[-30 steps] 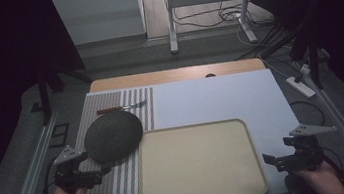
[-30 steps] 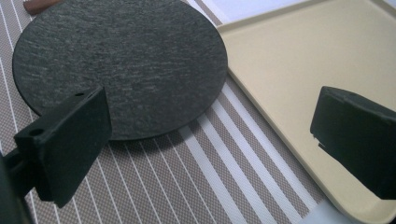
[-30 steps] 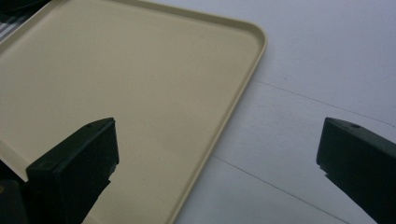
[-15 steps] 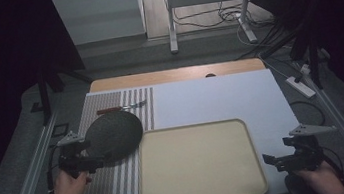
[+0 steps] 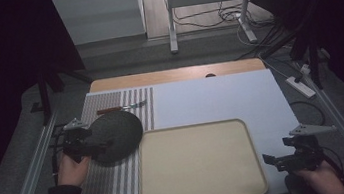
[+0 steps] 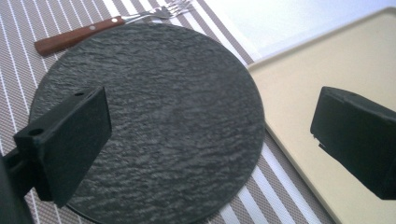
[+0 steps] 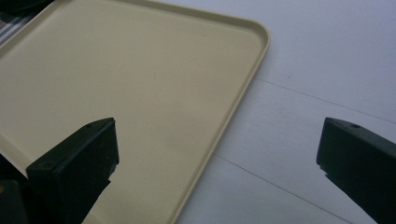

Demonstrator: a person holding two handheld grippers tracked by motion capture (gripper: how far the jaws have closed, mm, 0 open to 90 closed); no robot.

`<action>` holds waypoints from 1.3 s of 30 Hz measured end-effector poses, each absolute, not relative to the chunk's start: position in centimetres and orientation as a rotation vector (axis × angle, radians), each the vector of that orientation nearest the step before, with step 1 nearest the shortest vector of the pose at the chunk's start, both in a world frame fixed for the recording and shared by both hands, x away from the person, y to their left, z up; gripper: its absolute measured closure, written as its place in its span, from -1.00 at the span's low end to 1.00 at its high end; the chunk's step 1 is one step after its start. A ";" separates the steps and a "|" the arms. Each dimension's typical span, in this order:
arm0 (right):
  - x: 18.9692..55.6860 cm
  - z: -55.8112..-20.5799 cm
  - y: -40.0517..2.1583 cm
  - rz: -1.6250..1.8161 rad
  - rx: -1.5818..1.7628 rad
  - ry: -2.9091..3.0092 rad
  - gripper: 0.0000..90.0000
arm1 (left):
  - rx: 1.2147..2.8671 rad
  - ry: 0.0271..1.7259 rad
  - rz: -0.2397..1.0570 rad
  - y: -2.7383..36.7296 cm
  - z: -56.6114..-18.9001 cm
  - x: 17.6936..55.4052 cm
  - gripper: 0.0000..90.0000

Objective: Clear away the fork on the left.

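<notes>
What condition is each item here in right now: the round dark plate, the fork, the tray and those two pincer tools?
Slate plate: flat on the striped mat, bare, not gripped.
Fork: lying on the mat beyond the plate.
Tray: flat on the table, empty.
Left gripper: open, jaws over the plate.
Right gripper: open, holding nothing, near the tray's right edge.

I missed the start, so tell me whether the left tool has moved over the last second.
Yes. The left tool has moved up the striped mat, away from the person, and now reaches over the dark plate.
</notes>
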State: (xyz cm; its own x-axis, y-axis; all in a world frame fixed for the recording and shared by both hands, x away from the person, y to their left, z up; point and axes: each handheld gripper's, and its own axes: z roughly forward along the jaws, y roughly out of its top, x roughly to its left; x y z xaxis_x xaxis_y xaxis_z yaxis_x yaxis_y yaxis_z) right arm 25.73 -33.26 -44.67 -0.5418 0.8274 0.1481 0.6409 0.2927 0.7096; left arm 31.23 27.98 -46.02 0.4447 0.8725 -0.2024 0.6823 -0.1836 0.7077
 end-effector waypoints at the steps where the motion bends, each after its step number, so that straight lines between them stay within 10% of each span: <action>1: 25.7 -44.7 -33.3 1.090 1.348 2.315 -1.00 | 1.931 1.312 0.313 28.1 -46.0 31.5 -1.00; 39: 25.8 -44.7 -33.4 1.107 1.352 2.322 -1.00 | 2.024 1.402 0.316 26.9 -46.9 42.5 -1.00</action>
